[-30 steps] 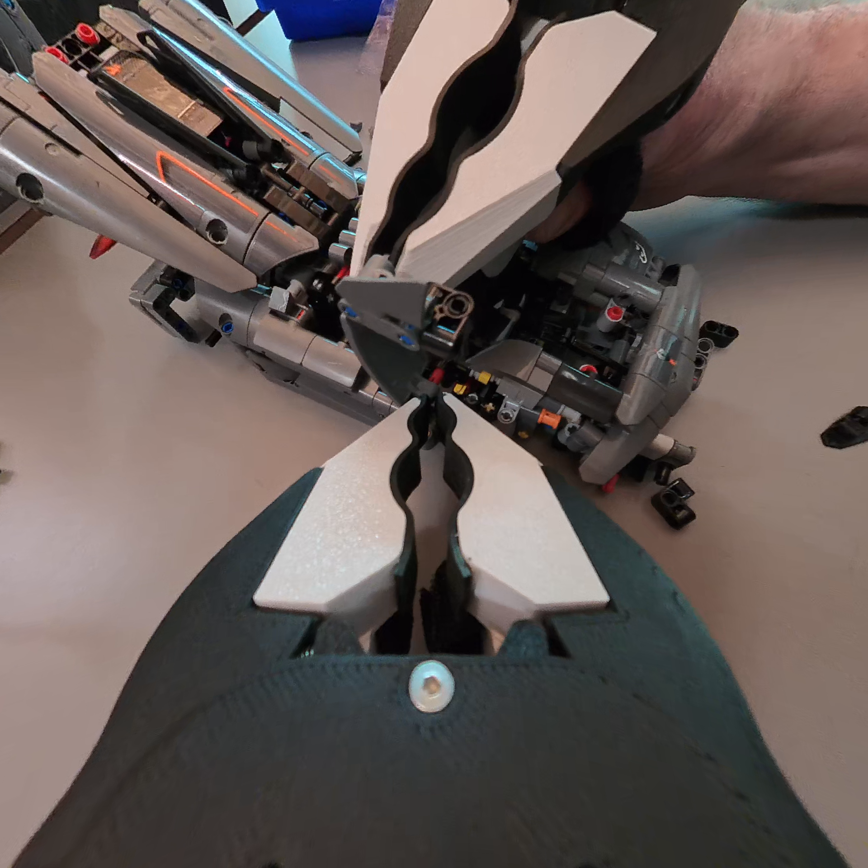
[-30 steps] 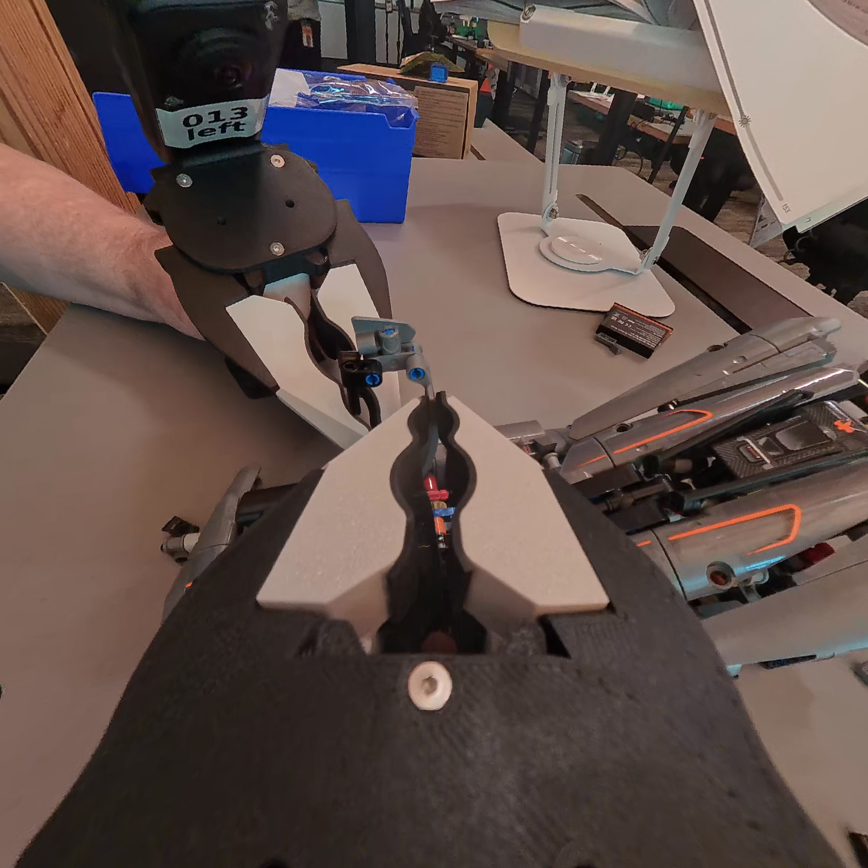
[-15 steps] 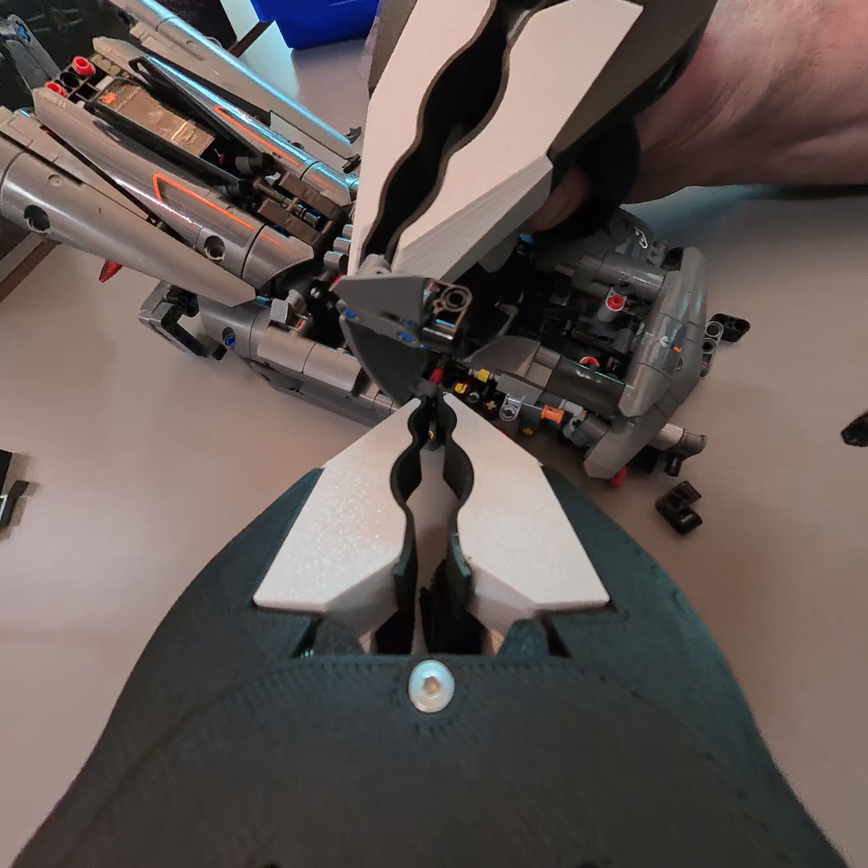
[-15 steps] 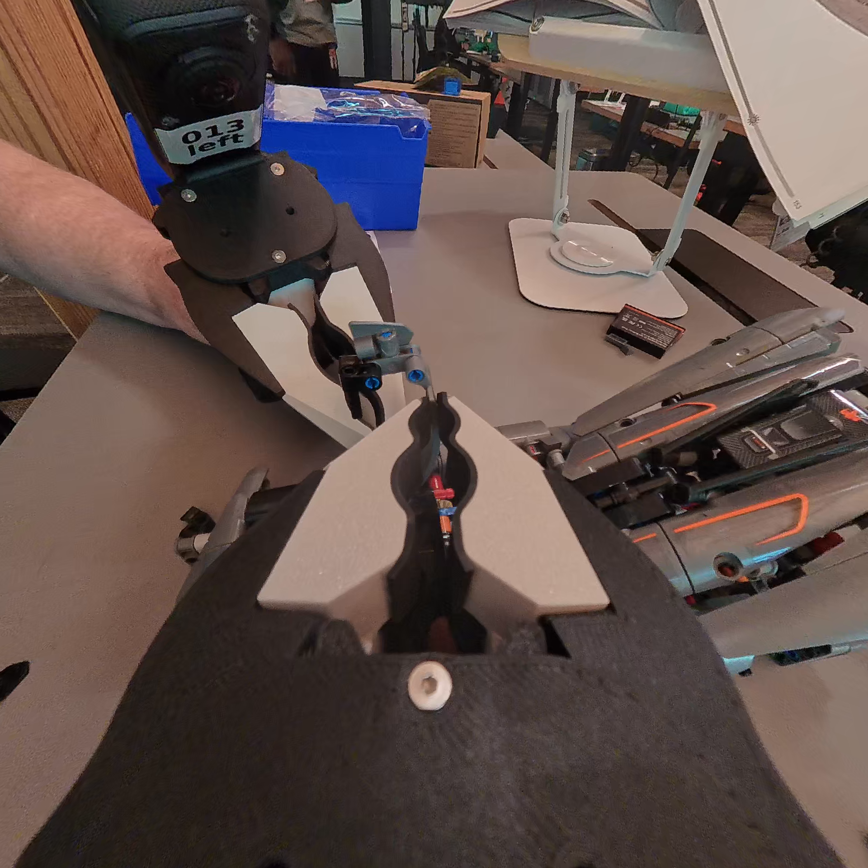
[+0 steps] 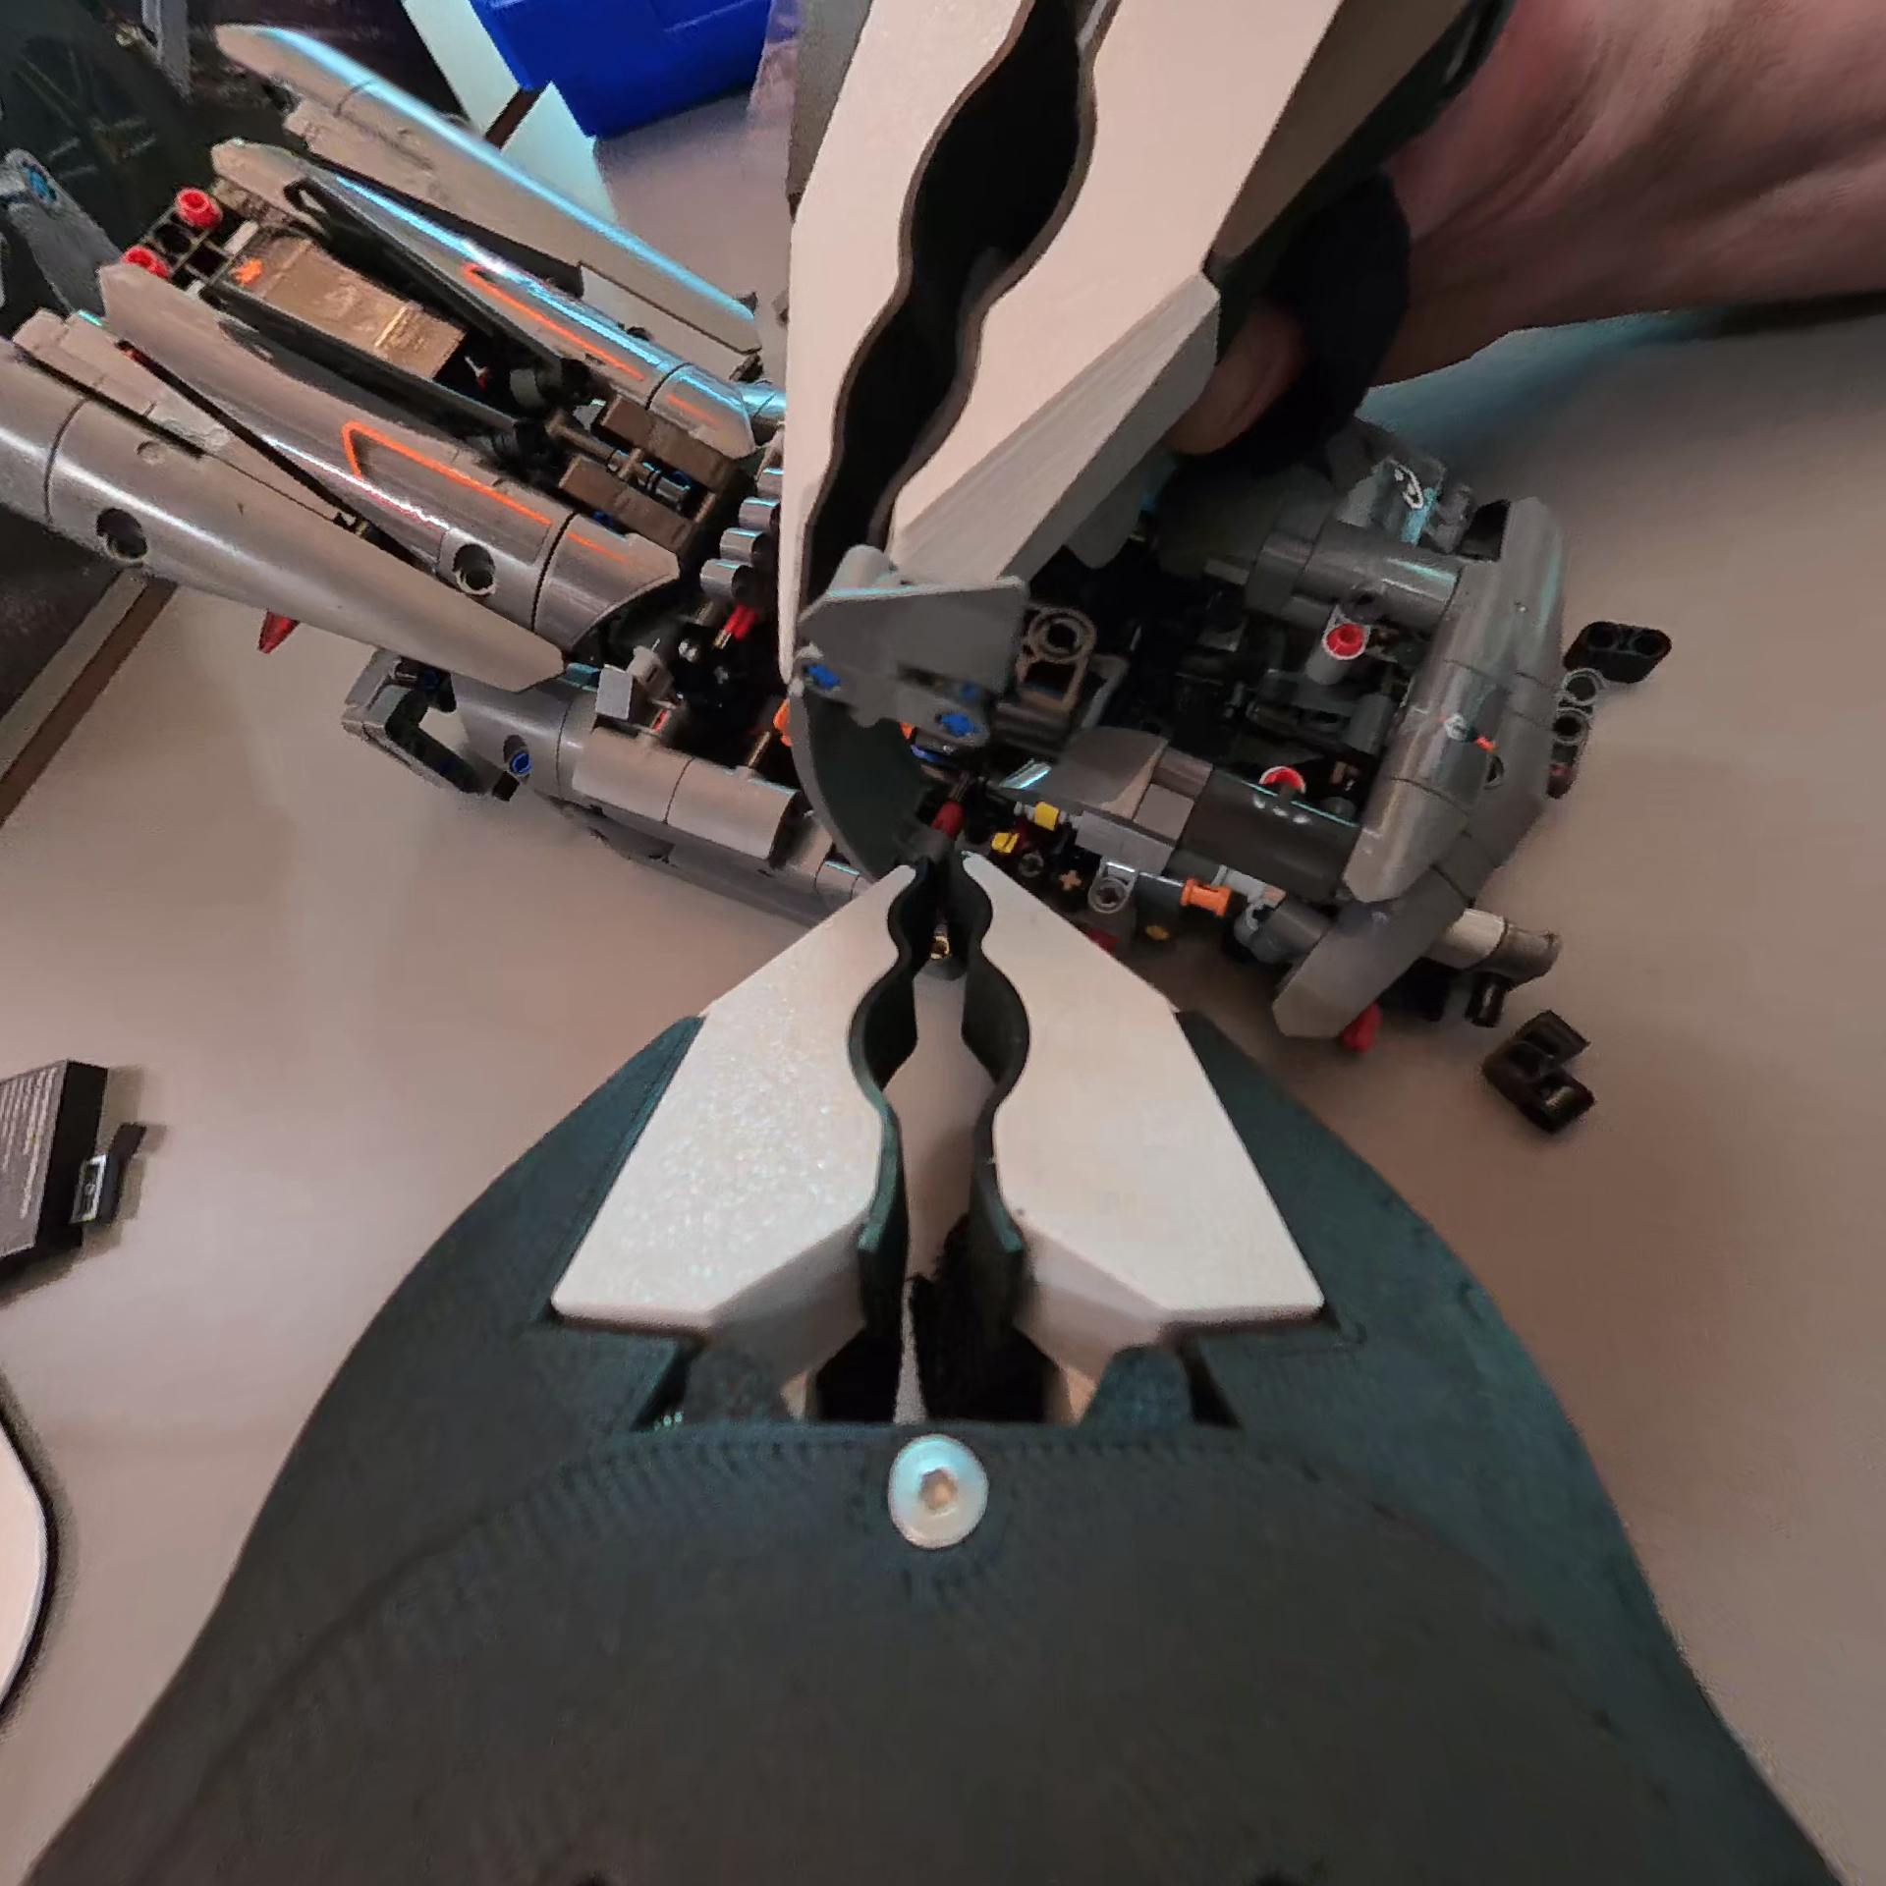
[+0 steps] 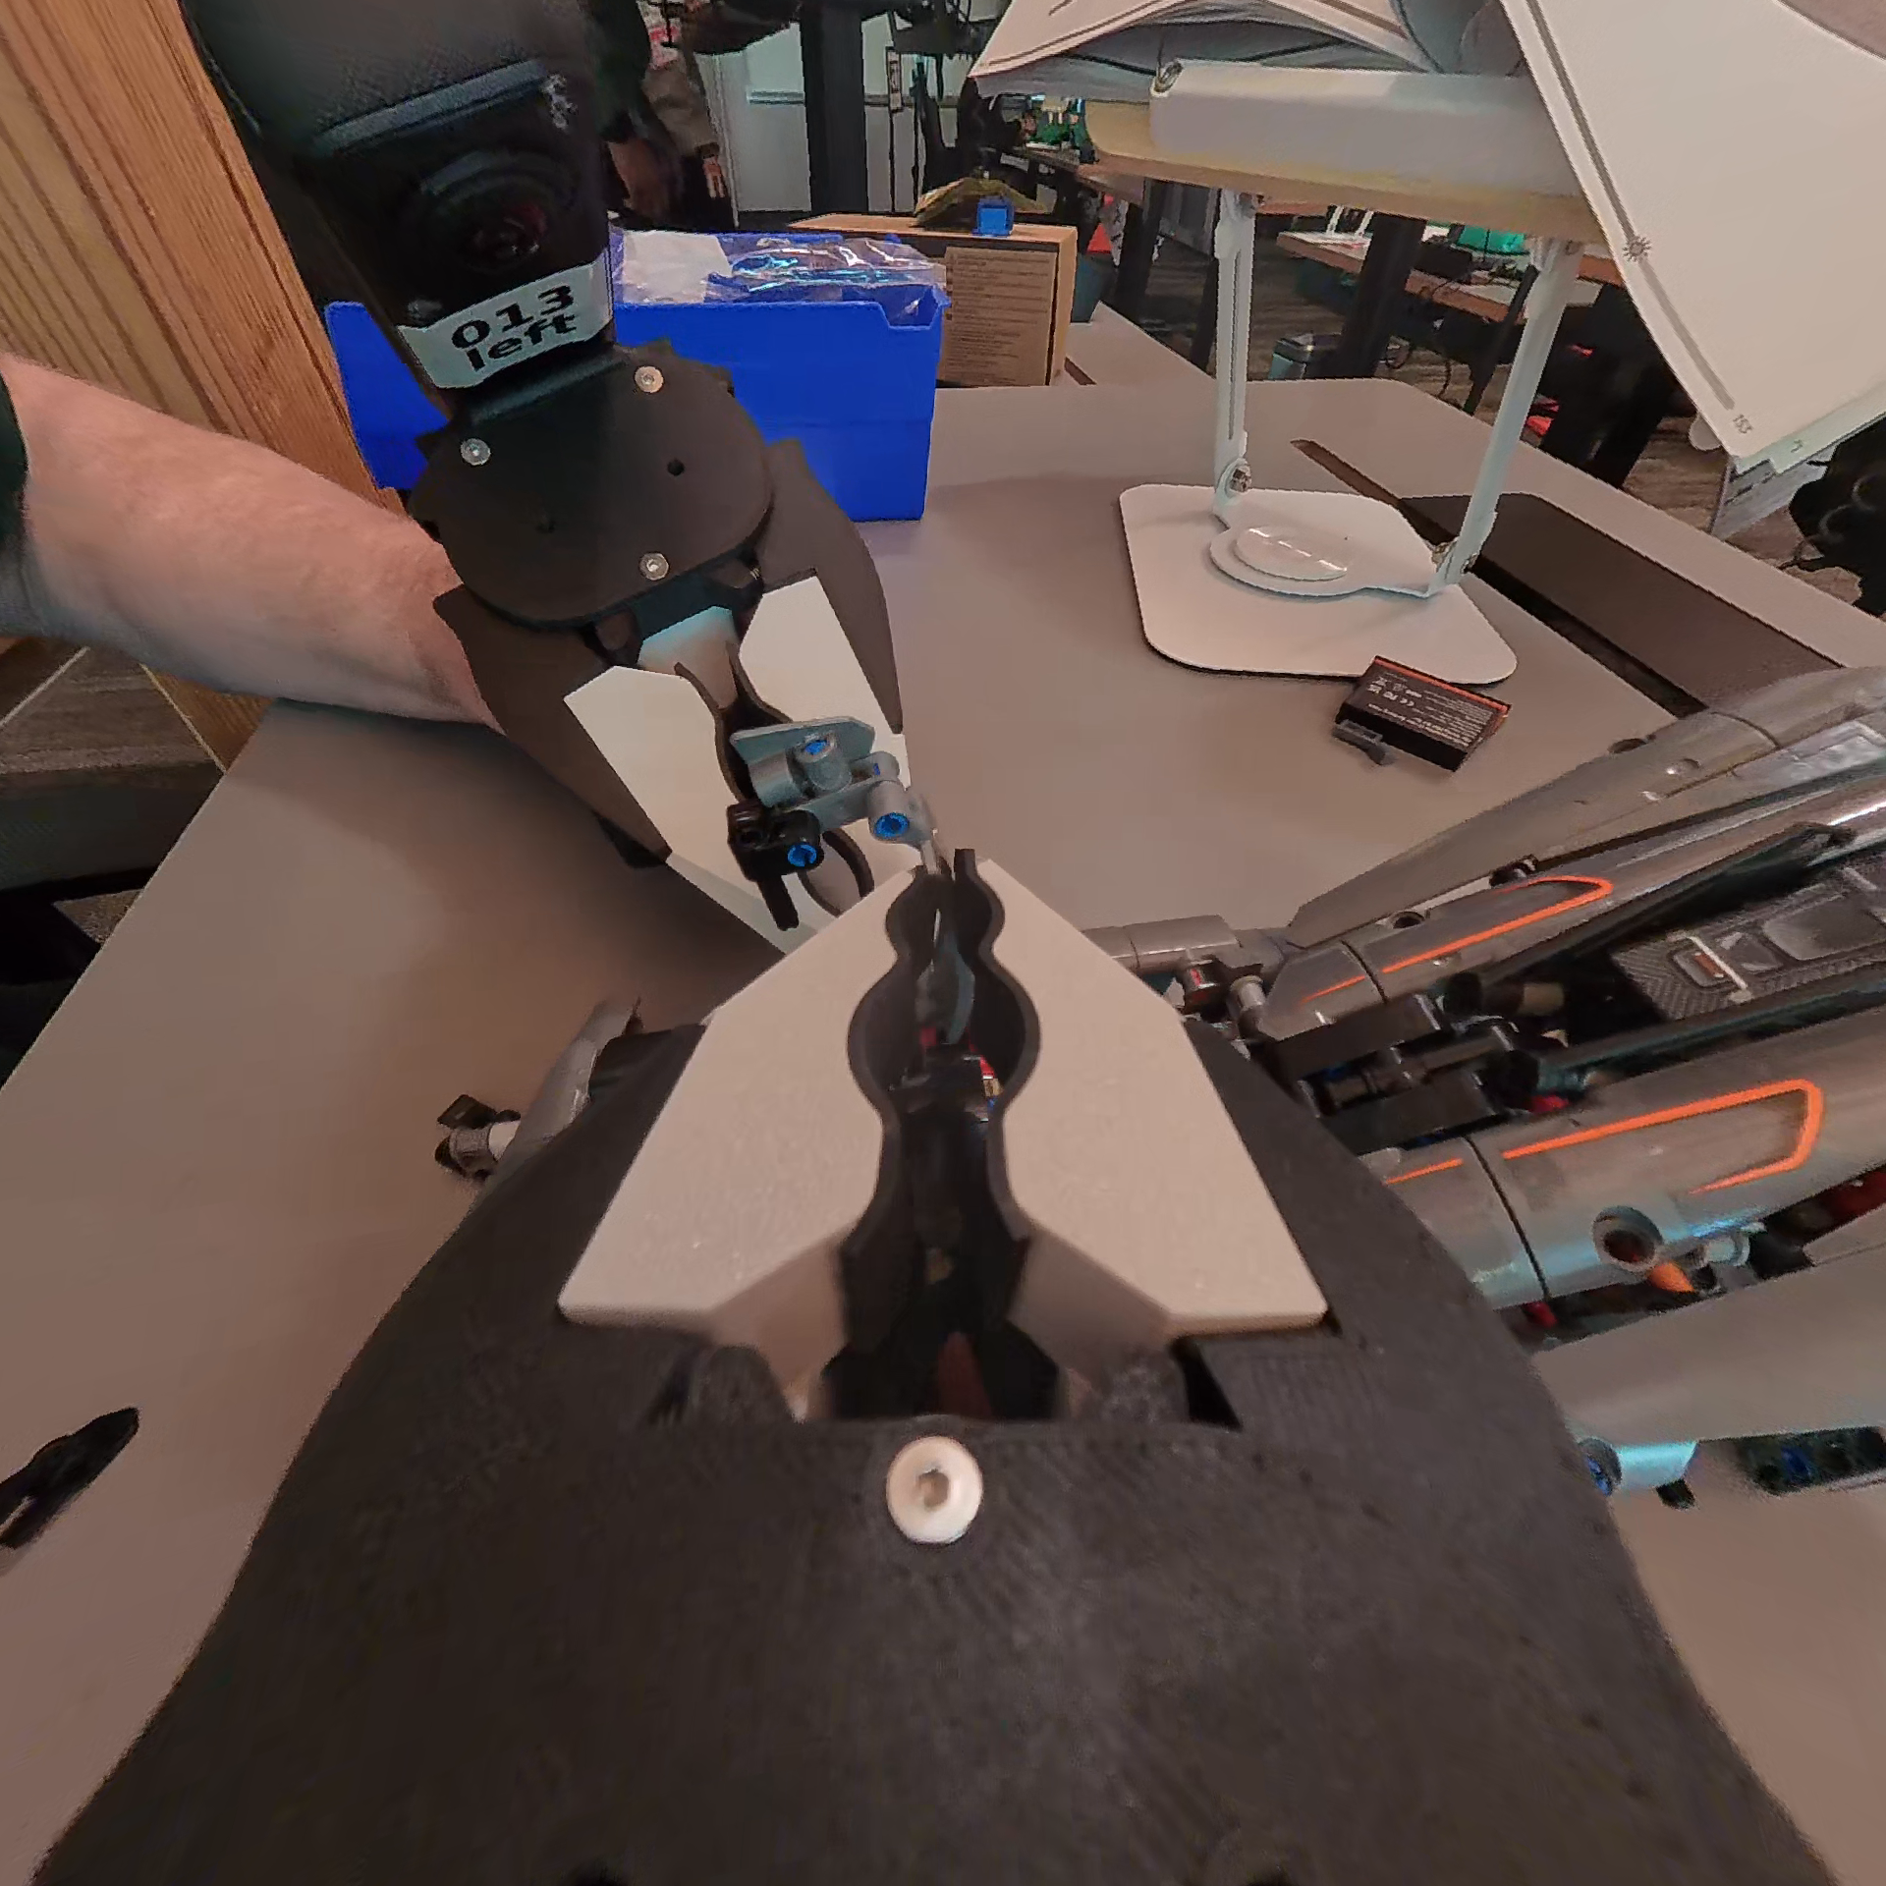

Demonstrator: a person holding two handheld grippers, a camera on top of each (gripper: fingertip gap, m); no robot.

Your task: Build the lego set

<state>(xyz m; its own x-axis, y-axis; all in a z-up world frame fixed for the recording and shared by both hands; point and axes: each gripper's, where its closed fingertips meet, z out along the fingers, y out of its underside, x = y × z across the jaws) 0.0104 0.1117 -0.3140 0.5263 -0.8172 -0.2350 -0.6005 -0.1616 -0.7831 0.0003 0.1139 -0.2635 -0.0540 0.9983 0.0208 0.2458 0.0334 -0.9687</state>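
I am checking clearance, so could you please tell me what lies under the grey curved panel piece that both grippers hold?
Under the grey curved panel piece sits the grey model's open core with red, yellow and orange pins. Whatever lies directly beneath the panel is covered.

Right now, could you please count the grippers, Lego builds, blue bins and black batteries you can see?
Grippers: 2 (left gripper, right gripper)
Lego builds: 2 (large model, grey panel piece held by both grippers)
Blue bin: 1
Black battery: 1
Total: 6
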